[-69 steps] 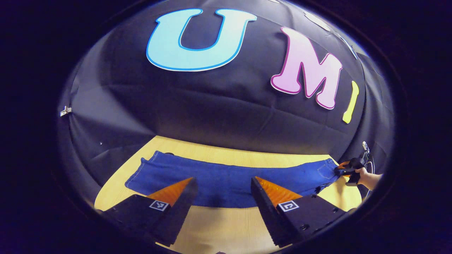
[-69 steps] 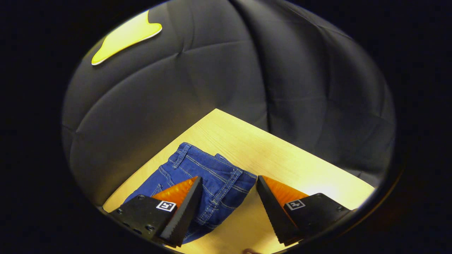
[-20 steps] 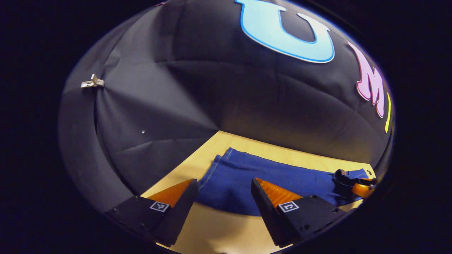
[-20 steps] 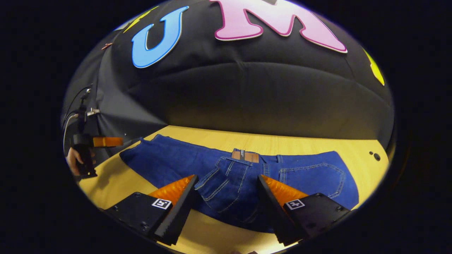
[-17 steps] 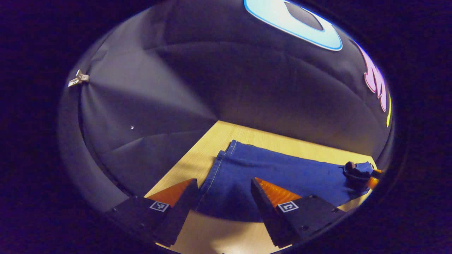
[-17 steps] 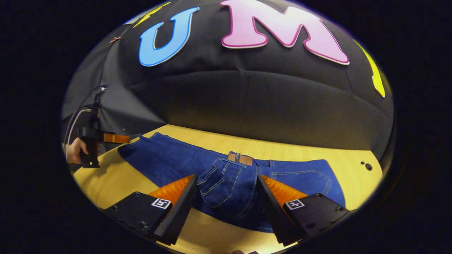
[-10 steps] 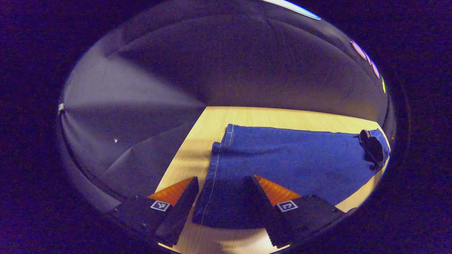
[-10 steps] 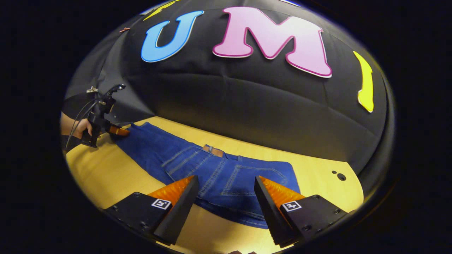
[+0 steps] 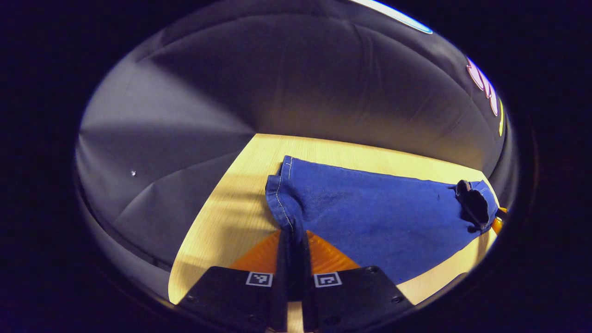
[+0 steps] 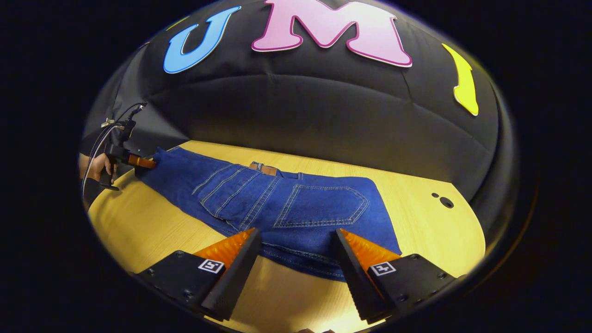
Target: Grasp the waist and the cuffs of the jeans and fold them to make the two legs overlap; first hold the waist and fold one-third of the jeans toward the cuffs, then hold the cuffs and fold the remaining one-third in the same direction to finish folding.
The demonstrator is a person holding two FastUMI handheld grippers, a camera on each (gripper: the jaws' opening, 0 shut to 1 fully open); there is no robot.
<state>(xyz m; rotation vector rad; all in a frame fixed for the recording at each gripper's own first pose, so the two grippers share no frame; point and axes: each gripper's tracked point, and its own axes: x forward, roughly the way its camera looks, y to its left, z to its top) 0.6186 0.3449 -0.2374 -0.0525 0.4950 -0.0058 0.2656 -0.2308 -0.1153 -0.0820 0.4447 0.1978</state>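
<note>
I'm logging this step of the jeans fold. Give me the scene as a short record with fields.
garment: jeans, flat on the wooden table, legs overlapped
waist end: back pocket up, nearest the right gripper
cuff end: pinched at the near corner by the left gripper
left gripper: jaws closed on the cuff hem
right gripper: jaws open, above the waist edge, not gripping
hand: holds the left gripper at the far cuff end
thirds fold: not yet begun
</note>
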